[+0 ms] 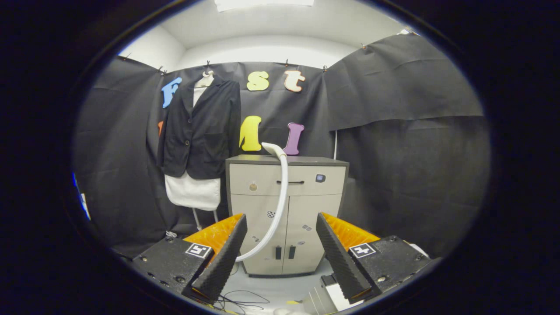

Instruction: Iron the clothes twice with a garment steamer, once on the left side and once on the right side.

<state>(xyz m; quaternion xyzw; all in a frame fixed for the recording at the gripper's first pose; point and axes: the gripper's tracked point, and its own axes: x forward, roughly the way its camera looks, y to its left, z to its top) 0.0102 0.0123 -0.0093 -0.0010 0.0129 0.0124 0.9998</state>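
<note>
Claw (280, 253): its two fingers are spread wide with nothing held between them; the cabinet's lower doors are seen through the gap.
Cabinet (306, 192): a pale unit with a dark top, a drawer with a dark handle above two doors; it is taken as the landmark and stands just beyond the fingers, against the back wall.
Steamer head (274, 149): a white nozzle is seen at the cabinet's top front edge, left of its middle.
Steamer hose (280, 205): a white hose is hung from the head down across the cabinet's front and curves away behind the left finger.
Jacket (201, 129): a dark buttoned jacket is hung on a stand immediately left of the cabinet, its hem lower than the cabinet's top.
White garment (193, 190): it is worn beneath the jacket and shows below its hem, beside the cabinet's drawer.
Floor (280, 291): a pale grey surface lies in front of the cabinet, with thin dark cables (243, 302) trailed over it.
Walls (407, 144): black cloth is draped behind and to both sides of the cabinet.
Ceiling (271, 30): white, with a light panel above.
</note>
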